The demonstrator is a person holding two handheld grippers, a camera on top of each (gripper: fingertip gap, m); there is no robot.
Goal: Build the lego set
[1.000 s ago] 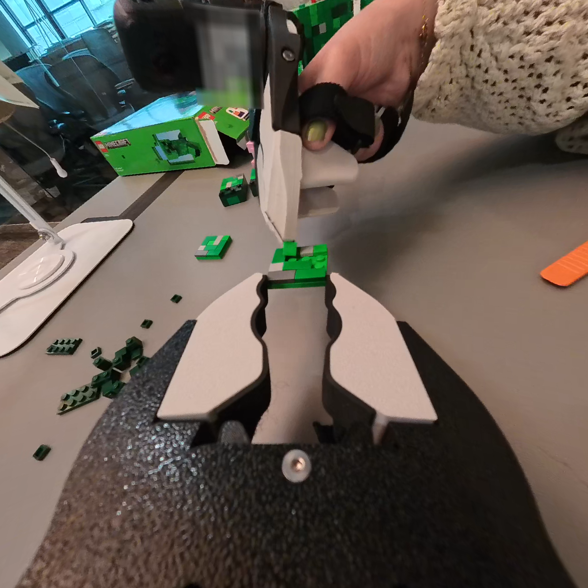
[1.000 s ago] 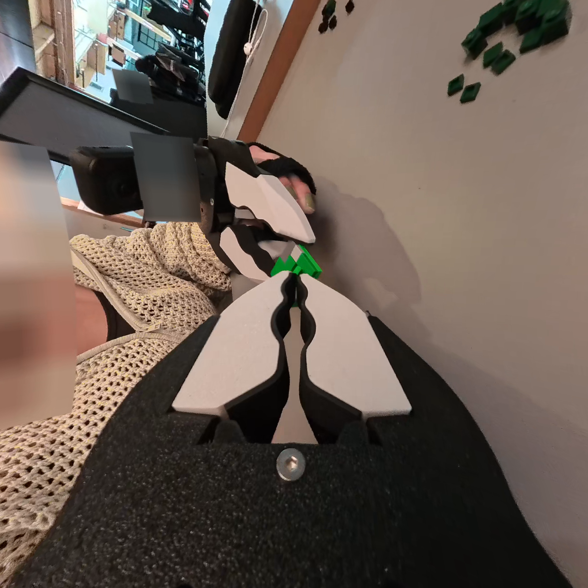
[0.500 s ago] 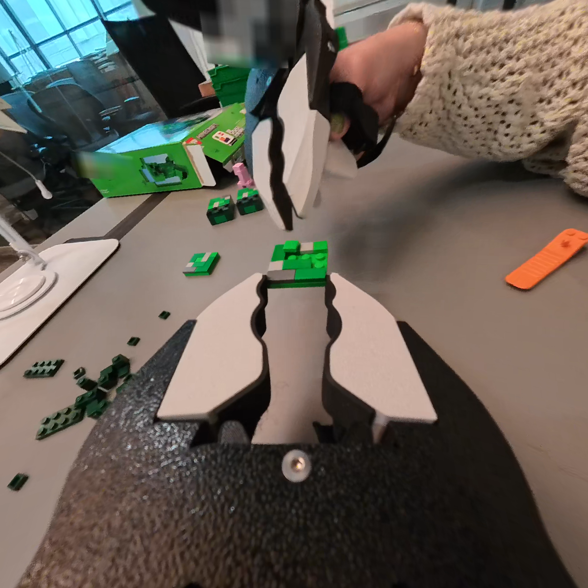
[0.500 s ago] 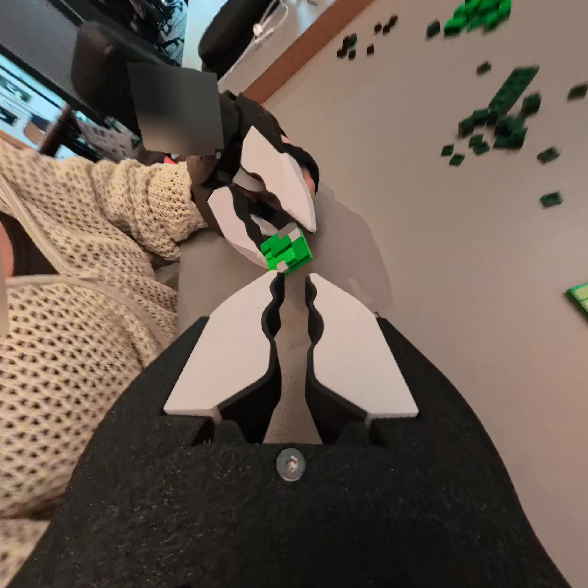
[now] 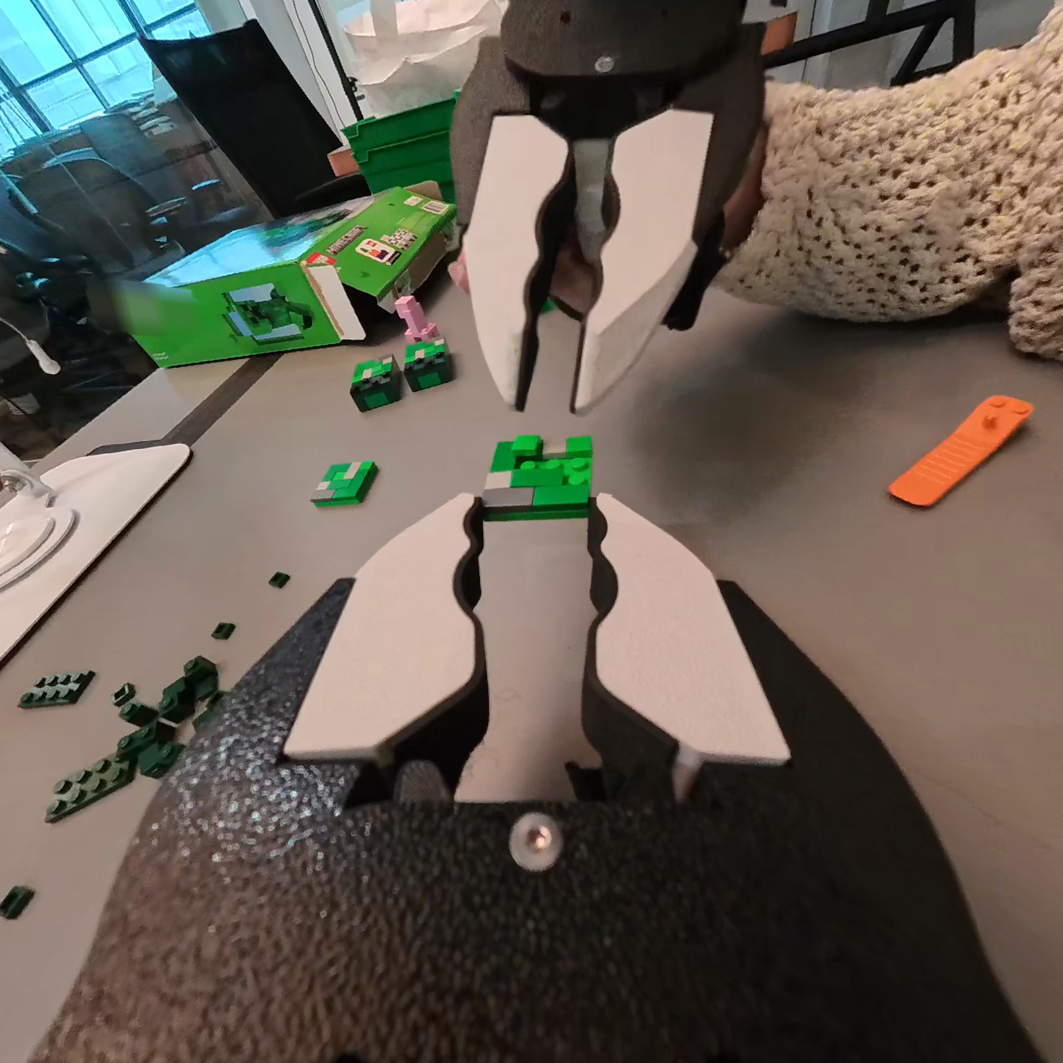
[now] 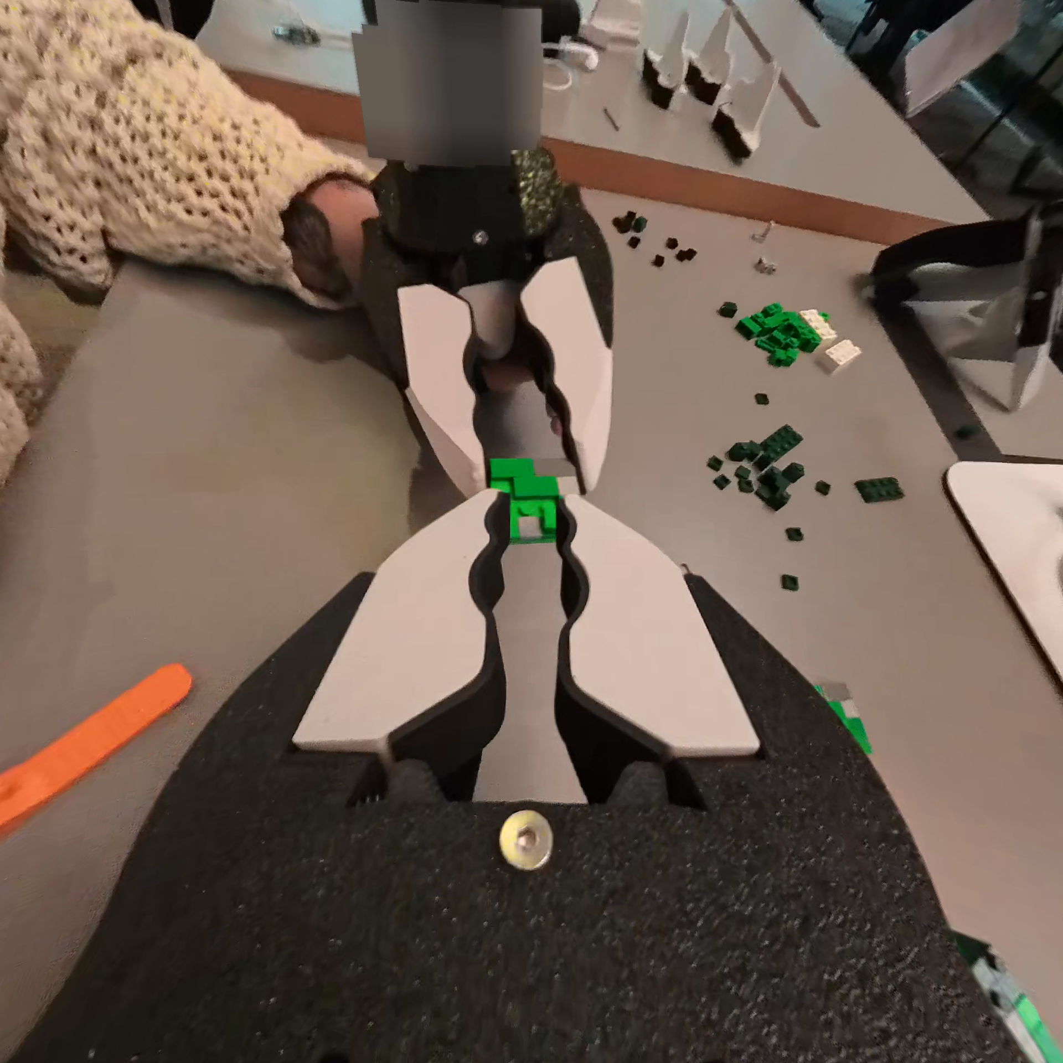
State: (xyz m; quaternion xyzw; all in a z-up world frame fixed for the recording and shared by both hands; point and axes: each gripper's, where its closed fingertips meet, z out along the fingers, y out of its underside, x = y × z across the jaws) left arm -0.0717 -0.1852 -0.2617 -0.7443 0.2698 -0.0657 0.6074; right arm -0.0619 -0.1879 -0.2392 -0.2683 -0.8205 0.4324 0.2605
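left wrist view: two small green cubes (image 5: pixel 401 375), one orange separator (image 5: pixel 959 451).

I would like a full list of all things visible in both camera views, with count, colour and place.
green plate assembly: one, bright green with grey, held by left claw
small flat assembly: one, green and grey, table left
cube builds: two, green, near box
pink figure: one, by box
box: one, green, far left
loose pieces: many, dark green, near left
brick pile: bright green and white
separator tool: one, orange, right
white pad: one, left edge
table: grey
left claw: shut on plate assembly
right claw: slightly open, empty, above assembly
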